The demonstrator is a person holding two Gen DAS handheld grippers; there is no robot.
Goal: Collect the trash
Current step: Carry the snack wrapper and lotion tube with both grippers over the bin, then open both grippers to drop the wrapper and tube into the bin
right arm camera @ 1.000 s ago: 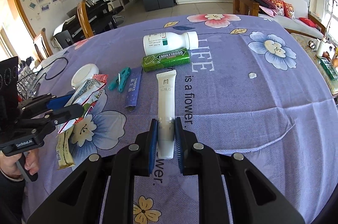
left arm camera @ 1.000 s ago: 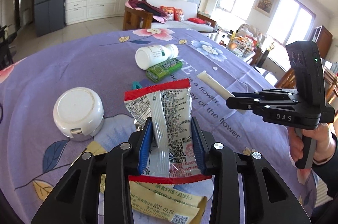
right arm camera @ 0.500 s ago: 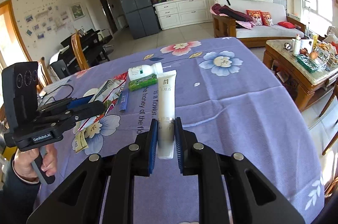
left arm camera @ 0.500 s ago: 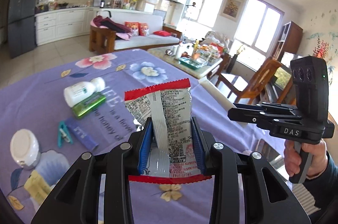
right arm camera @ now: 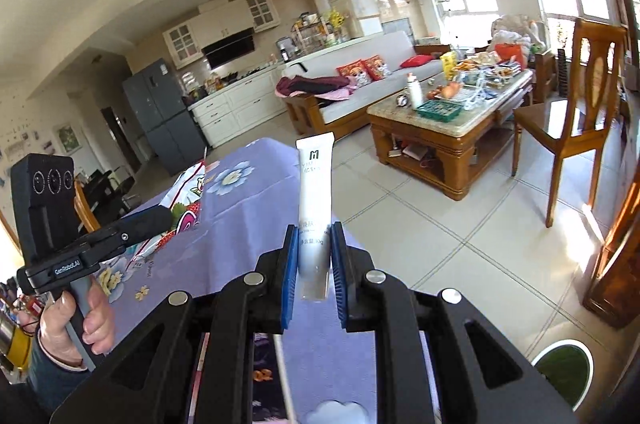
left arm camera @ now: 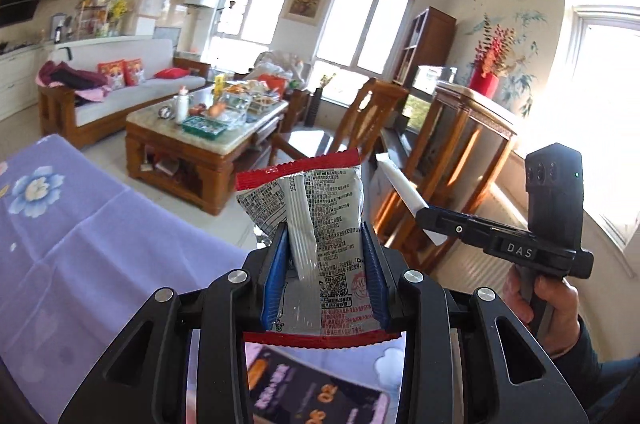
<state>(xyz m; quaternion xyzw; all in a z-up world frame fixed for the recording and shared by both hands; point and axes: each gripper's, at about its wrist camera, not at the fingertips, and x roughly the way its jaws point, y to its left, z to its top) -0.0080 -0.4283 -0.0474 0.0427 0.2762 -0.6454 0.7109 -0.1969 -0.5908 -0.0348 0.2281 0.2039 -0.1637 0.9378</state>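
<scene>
My left gripper [left arm camera: 324, 236] is shut on a silver snack wrapper [left arm camera: 316, 199] with red crimped ends, held upright above the edge of the purple flowered tablecloth [left arm camera: 80, 256]. My right gripper [right arm camera: 315, 238] is shut on a white tube [right arm camera: 315, 191] that points up and forward. In the left wrist view the right gripper [left arm camera: 424, 212] shows at the right with the white tube [left arm camera: 396, 183] sticking out of it. In the right wrist view the left gripper [right arm camera: 160, 214] shows at the left with the wrapper [right arm camera: 186, 199] in it. A white-rimmed bin with a green inside [right arm camera: 564, 372] sits on the floor at lower right.
A dark printed packet [left arm camera: 316, 392] and a thin white stick [right arm camera: 286, 380] lie on the table under the grippers. Beyond the table edge stand a wooden coffee table [right arm camera: 452, 115] crowded with items, a wooden chair [right arm camera: 580, 119] and a sofa [left arm camera: 120, 91]. Tiled floor [right arm camera: 440, 224] lies between.
Both grippers have swung right, away from the table's middle toward its edge and the living room, still holding the wrapper and the tube. The bottle and other table items have left view.
</scene>
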